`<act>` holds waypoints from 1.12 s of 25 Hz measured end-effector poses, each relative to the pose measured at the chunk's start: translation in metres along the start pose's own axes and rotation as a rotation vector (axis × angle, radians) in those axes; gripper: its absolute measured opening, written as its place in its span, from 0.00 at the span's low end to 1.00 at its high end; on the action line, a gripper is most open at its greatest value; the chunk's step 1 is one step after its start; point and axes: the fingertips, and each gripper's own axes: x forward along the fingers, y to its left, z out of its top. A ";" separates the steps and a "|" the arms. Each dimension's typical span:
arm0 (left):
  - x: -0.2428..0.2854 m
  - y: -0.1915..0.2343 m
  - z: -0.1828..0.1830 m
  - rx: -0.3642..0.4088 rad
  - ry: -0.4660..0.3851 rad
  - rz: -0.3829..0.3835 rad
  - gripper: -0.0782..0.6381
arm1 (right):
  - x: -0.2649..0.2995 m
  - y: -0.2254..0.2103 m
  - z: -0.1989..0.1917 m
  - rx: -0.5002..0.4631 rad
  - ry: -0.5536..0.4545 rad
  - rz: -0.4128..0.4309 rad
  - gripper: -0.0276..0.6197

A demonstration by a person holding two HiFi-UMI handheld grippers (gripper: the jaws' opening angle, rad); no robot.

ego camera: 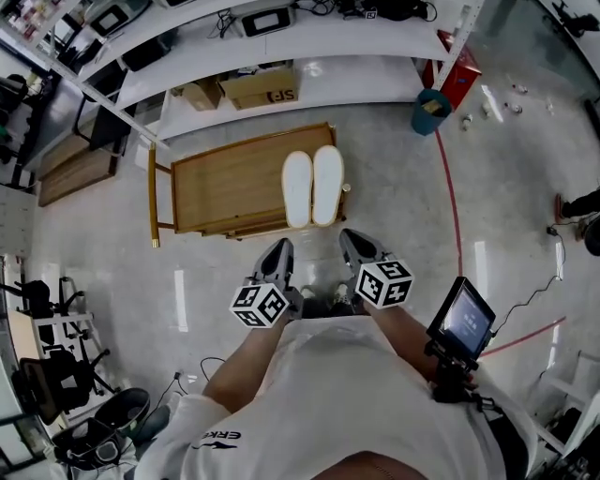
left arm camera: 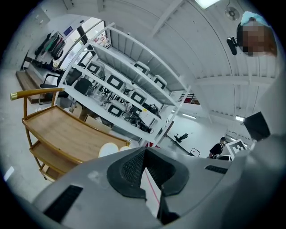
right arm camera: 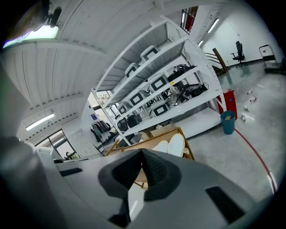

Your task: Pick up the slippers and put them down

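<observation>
Two slippers (ego camera: 313, 187): side by side on wooden trolley (ego camera: 225, 183)
Left gripper (ego camera: 279, 255): jaws closed, empty
Right gripper (ego camera: 357, 247): same (open both before reaching)

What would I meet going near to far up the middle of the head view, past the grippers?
Slippers on the wooden cart → cardboard box → grey device on the white shelf.
</observation>
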 end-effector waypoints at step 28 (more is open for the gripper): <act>0.084 0.141 -0.081 -0.051 0.341 0.072 0.11 | 0.111 -0.099 -0.064 0.099 0.238 -0.189 0.06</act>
